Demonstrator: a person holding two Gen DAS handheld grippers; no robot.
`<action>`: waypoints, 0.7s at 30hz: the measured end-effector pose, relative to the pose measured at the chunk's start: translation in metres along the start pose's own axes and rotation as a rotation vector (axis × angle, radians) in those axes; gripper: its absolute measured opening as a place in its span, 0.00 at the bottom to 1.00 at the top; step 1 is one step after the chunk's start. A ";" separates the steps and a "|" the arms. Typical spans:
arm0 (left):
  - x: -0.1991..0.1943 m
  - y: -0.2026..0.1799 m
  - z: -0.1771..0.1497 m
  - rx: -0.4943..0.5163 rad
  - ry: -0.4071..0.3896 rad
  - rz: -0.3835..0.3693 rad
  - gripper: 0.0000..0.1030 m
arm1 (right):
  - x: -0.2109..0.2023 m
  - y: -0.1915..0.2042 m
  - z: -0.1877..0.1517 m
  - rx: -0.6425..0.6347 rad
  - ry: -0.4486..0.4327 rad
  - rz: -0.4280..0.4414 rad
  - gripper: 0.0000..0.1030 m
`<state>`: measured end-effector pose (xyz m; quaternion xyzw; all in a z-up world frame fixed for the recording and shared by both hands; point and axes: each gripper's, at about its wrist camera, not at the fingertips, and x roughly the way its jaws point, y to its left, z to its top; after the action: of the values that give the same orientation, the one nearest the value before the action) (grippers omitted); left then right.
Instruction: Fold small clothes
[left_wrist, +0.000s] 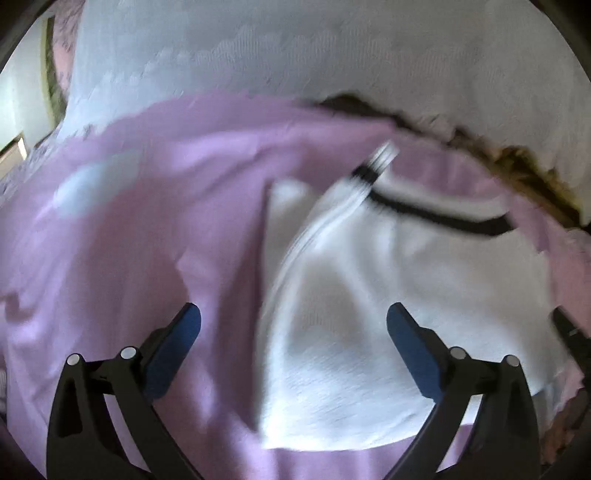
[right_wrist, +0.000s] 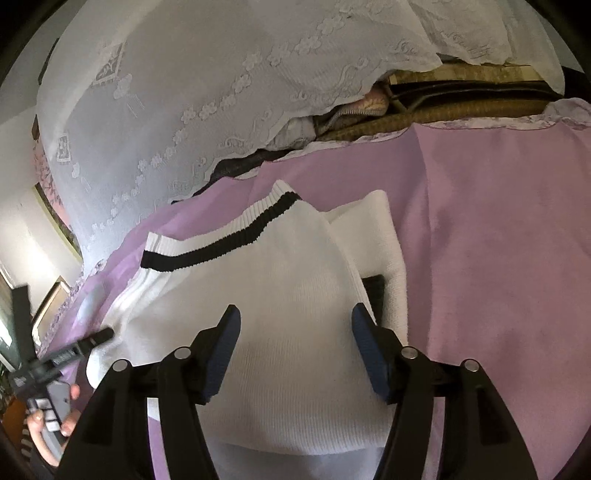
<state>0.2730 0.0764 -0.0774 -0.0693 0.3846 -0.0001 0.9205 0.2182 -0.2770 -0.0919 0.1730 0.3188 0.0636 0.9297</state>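
A small white knitted garment (right_wrist: 280, 295) with a black-striped ribbed hem (right_wrist: 221, 240) lies partly folded on a lilac sheet (right_wrist: 498, 240). In the left wrist view the same garment (left_wrist: 388, 295) is blurred, its black stripe (left_wrist: 436, 218) at the far side. My left gripper (left_wrist: 293, 317) is open and empty just above the garment's left edge. My right gripper (right_wrist: 295, 321) is open and empty over the garment's middle. The left gripper also shows in the right wrist view (right_wrist: 92, 341), at the garment's left edge.
A white lace cloth (right_wrist: 184, 92) covers the back of the surface, also in the left wrist view (left_wrist: 295, 48). A brown woven edge (right_wrist: 424, 118) shows behind the sheet. Picture frames (right_wrist: 51, 299) hang at the left. The person's hand (right_wrist: 55, 417) holds the left gripper's handle.
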 end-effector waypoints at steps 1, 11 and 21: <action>-0.003 -0.005 0.006 0.008 -0.012 -0.036 0.95 | 0.000 0.000 0.000 0.001 0.001 0.002 0.63; 0.075 -0.076 0.053 0.194 0.119 -0.134 0.95 | 0.002 -0.001 0.000 0.013 -0.005 0.053 0.76; 0.071 -0.023 0.045 -0.021 0.075 -0.104 0.82 | 0.003 -0.002 0.002 0.017 -0.004 0.074 0.80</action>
<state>0.3562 0.0558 -0.0933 -0.0986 0.4146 -0.0464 0.9035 0.2221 -0.2787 -0.0931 0.1927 0.3108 0.0949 0.9259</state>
